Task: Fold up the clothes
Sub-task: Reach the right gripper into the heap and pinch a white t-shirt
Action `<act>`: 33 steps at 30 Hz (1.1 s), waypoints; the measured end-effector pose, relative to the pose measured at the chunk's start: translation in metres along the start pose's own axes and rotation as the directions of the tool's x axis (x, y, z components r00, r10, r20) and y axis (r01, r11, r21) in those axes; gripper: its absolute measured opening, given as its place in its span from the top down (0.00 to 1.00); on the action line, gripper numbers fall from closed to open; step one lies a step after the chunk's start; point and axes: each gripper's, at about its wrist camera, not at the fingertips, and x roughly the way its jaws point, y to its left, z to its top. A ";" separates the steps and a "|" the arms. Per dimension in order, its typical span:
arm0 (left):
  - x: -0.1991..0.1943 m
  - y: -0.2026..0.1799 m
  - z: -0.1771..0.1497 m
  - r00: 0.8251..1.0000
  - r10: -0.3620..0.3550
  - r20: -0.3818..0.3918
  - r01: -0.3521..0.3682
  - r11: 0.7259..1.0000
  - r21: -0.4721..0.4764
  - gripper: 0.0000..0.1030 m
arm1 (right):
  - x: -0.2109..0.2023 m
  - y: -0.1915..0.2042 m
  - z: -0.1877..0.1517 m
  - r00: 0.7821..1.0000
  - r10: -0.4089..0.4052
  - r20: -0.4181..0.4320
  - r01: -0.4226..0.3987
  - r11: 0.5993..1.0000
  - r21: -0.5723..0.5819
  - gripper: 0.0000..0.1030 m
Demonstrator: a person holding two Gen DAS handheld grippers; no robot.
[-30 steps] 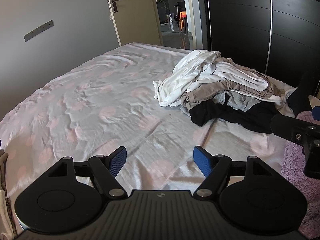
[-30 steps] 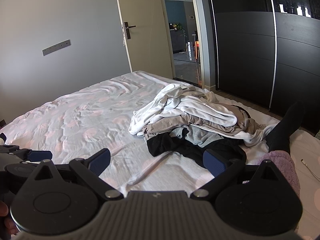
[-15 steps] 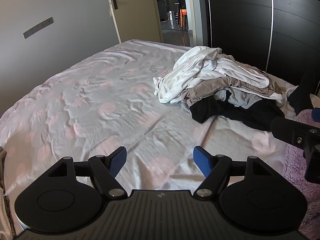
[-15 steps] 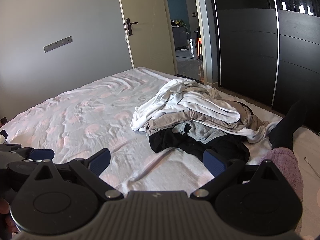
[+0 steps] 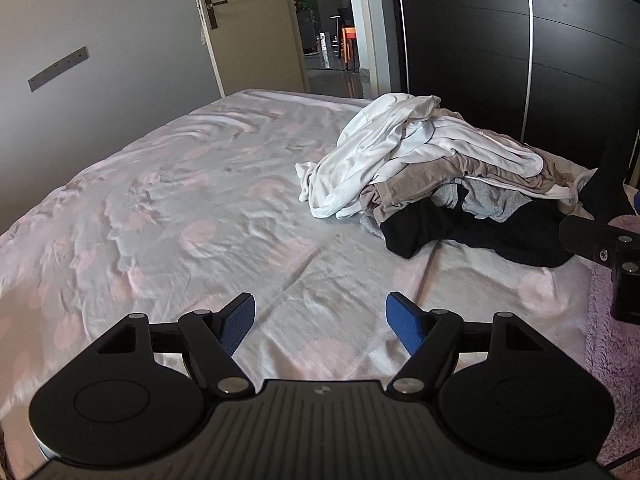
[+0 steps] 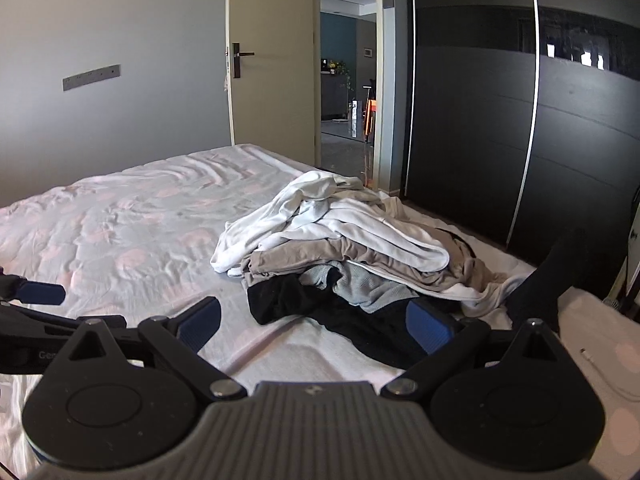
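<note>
A heap of unfolded clothes [image 5: 436,176] lies on the right side of the bed: white garments on top, then tan, grey and black ones. It also shows in the right wrist view [image 6: 352,256]. My left gripper [image 5: 320,320] is open and empty, above the sheet, short of the heap and to its left. My right gripper [image 6: 312,320] is open and empty, just in front of the black garment [image 6: 304,300]. Its black frame shows at the right edge of the left wrist view [image 5: 600,240].
The bed [image 5: 168,208] has a wrinkled white sheet with pink spots. A black wardrobe [image 5: 520,60] stands behind the heap. An open door [image 6: 272,60] leads out at the far end. A purple fluffy blanket [image 5: 616,344] lies at the right.
Both grippers have tilted upwards a little, so the heap sits lower in both views. Both stay open. The clothes have not moved.
</note>
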 end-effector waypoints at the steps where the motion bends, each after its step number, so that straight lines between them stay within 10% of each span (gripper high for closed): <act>1: 0.006 0.002 0.003 1.000 -0.004 -0.001 0.004 1.000 -0.006 0.32 | 0.005 -0.001 0.000 1.000 -0.008 0.002 0.008 1.000 0.002 0.04; 18: 0.128 0.047 0.063 1.000 0.022 -0.016 -0.024 0.997 -0.080 0.32 | 0.187 0.015 0.073 1.000 0.006 0.023 -0.003 0.987 -0.162 0.17; 25: 0.156 0.060 0.070 0.998 0.014 -0.063 -0.018 0.998 -0.065 0.32 | 0.256 0.010 0.097 0.998 -0.003 -0.064 0.002 1.000 -0.012 0.18; 29: 0.158 0.073 0.066 0.995 0.005 -0.098 -0.010 0.999 -0.051 0.36 | 0.272 0.016 0.099 0.994 -0.018 -0.109 0.016 1.000 -0.024 0.83; 33: 0.140 0.091 0.061 0.994 0.022 -0.108 -0.029 0.997 -0.068 0.37 | 0.255 0.021 0.101 0.996 0.019 -0.092 -0.021 1.000 -0.018 0.92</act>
